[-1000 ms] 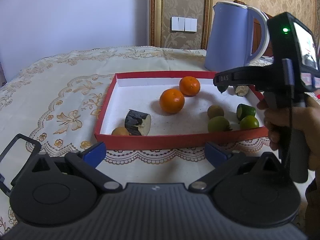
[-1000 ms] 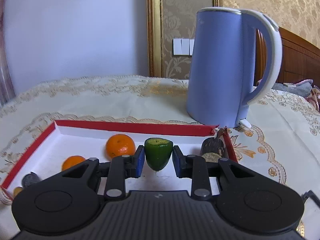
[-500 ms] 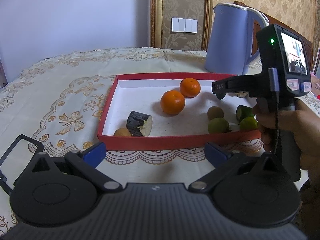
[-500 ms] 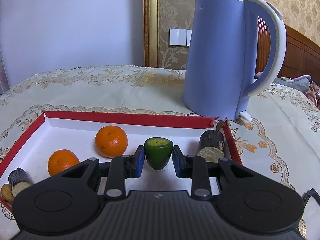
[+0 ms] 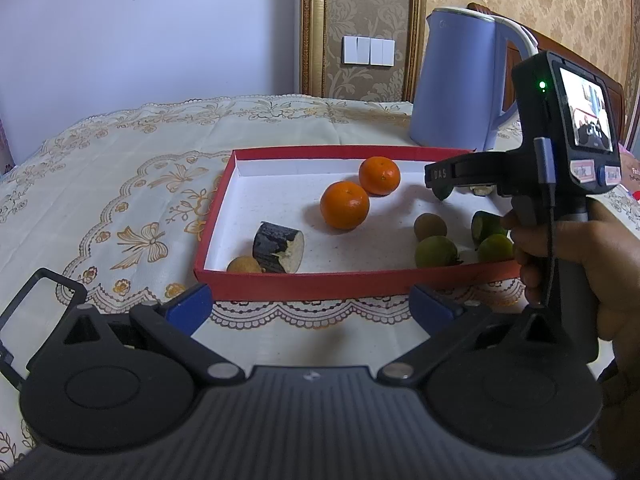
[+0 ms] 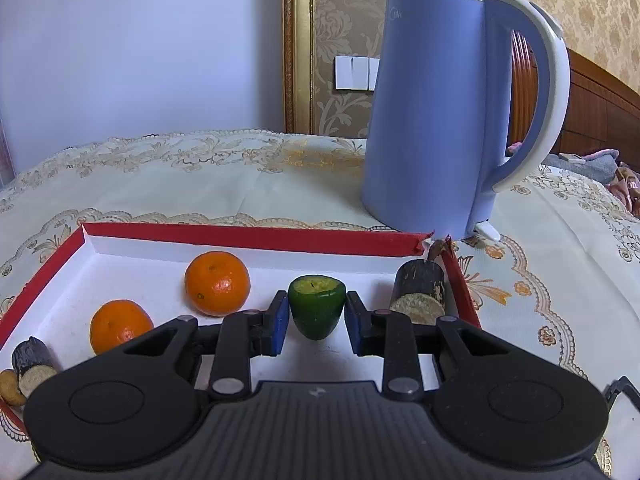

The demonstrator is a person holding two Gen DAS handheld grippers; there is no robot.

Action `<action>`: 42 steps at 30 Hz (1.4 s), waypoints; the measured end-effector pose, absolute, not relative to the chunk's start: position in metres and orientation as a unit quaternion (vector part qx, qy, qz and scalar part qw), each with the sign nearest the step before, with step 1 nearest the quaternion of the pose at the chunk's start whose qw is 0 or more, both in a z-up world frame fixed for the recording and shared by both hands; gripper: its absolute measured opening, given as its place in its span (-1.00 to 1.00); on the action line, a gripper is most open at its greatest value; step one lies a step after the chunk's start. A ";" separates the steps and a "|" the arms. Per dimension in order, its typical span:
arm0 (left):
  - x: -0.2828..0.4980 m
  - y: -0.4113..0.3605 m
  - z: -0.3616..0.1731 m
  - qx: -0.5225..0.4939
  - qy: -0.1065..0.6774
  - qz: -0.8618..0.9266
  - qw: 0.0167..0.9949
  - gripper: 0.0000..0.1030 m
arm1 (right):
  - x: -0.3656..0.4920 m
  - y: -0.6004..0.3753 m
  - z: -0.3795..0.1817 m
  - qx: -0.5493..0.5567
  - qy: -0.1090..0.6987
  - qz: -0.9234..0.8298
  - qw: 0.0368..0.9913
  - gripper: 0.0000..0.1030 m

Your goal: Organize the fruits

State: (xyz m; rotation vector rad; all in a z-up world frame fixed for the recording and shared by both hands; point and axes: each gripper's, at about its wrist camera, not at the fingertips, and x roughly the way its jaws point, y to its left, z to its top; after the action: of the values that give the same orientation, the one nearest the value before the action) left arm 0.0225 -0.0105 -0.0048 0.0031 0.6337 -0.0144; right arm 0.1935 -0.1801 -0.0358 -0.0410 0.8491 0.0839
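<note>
A red-rimmed white tray [image 5: 304, 280] [image 6: 248, 236] holds two oranges [image 5: 345, 205] [image 5: 379, 176], a dark cane chunk [image 5: 278, 246], a small brown fruit [image 5: 244, 265], several green fruits [image 5: 436, 251] and a cut green piece [image 5: 486, 224]. My right gripper [image 6: 316, 318] is shut on a cut green fruit [image 6: 317, 305] and holds it above the tray floor, between an orange [image 6: 217, 283] and another cane chunk [image 6: 419, 287]. It shows in the left wrist view [image 5: 444, 188] over the tray's far right. My left gripper [image 5: 310, 306] is open and empty, in front of the tray.
A blue kettle [image 5: 460, 84] [image 6: 444, 120] stands just behind the tray's far right corner. An embroidered cream cloth [image 5: 120, 184] covers the table. The hand on the right gripper [image 5: 592, 264] is at the tray's right end. A wooden headboard [image 6: 592, 116] is behind.
My right gripper has risen and drawn back a little with the green fruit in it; more of the tray shows. The left gripper has stayed open in the same place.
</note>
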 end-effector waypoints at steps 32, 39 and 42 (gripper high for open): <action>0.018 -0.007 -0.001 -0.007 0.309 -0.005 0.951 1.00 | 0.167 -0.186 -0.015 -0.014 0.389 0.044 0.920 -0.41; 0.018 -0.007 -0.002 -0.007 0.309 -0.002 0.951 1.00 | 0.143 -0.184 0.001 -0.025 0.372 0.058 0.926 -0.40; 0.017 -0.005 -0.001 -0.010 0.308 0.001 0.951 1.00 | 0.129 -0.186 0.009 -0.020 0.363 0.060 0.930 -0.40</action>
State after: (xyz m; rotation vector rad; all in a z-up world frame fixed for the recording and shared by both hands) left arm 0.0172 -0.0046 -0.0011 -0.0207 0.6266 0.0011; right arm 0.1293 -0.1857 0.0089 -0.0406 0.7440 0.1226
